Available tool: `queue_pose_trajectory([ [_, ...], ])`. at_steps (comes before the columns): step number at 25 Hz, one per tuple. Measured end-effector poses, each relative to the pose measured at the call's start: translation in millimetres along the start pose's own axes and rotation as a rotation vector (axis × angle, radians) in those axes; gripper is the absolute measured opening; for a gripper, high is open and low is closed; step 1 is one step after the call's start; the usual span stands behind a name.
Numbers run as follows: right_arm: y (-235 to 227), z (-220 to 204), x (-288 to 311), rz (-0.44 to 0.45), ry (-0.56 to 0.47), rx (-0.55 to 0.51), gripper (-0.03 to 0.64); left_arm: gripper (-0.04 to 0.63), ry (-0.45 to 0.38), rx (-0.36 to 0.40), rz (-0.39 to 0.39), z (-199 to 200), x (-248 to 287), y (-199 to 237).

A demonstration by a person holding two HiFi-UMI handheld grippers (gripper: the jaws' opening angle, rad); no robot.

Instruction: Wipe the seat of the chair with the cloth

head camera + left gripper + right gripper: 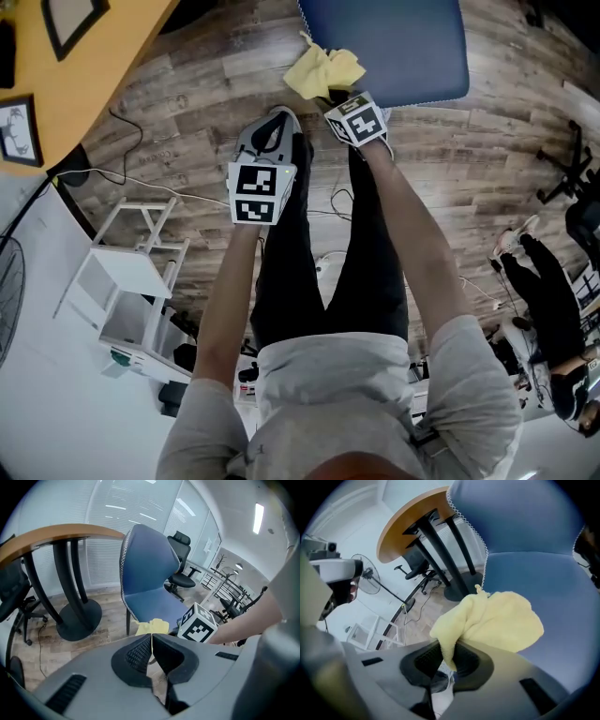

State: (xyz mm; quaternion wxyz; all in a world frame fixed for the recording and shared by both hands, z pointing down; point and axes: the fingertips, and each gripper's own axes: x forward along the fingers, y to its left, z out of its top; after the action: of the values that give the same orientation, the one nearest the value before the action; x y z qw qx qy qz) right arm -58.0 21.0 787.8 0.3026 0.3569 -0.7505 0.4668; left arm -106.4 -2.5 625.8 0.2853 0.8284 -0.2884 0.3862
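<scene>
A blue padded chair seat [394,47] lies ahead of me at the top of the head view, with its backrest [145,559] rising behind it. My right gripper [330,94] is shut on a yellow cloth [322,71], which hangs over the seat's near left corner. In the right gripper view the cloth [497,620] bunches out from between the jaws over the blue seat [553,583]. Short of the chair and above the wooden floor, my left gripper [274,131] is shut and holds nothing, its jaws [151,654] pressed together.
A round wooden table [84,56] on black legs [70,588] stands left of the chair. A white shelf frame [131,281] sits on the floor at my left with a cable beside it. Black office chairs [180,569] stand behind; a person [553,300] sits at the right.
</scene>
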Motion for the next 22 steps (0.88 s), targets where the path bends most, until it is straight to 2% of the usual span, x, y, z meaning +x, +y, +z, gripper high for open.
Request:
queue_pose_trajectory([
  [5,0,-24,-16,0.092,0.118,-0.125,0.064,0.028,0.012,0.027,-0.014,15,21,-31],
  [9,-7,-46,-34,0.144,0.216,-0.298,0.064,0.028,0.012,0.03,-0.029,30,33,-57],
  [14,-39,-66,-65,0.19,0.319,-0.489,0.064,0.028,0.015,0.022,-0.036,49,51,-85],
  [22,-96,-83,-97,0.219,0.386,-0.583,0.064,0.028,0.042,0.031,-0.022,73,81,-109],
])
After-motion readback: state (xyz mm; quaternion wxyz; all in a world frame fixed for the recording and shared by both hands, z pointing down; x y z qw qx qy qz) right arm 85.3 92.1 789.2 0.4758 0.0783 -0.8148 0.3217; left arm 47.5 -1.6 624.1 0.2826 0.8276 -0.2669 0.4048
